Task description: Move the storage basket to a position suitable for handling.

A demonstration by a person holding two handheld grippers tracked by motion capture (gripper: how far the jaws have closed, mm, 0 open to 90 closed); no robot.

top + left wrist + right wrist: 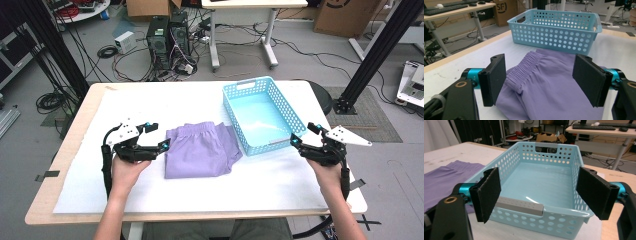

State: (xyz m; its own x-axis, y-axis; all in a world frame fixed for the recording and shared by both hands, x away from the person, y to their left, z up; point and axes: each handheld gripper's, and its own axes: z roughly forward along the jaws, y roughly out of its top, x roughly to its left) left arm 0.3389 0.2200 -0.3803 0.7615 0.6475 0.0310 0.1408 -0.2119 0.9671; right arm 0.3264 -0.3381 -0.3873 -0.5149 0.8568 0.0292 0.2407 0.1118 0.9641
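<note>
While tongs gape | shorts [201,149] edge touches basket [235,114] wall

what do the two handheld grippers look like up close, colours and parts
Both the left gripper and the right gripper have black bodies, teal collars behind flat black rectangular pads, and brass-ringed holes on the black arms. Each carries a light grey three-cornered plate on top and trails a black cable. The person's forearms are bare, with no sleeves.
</note>
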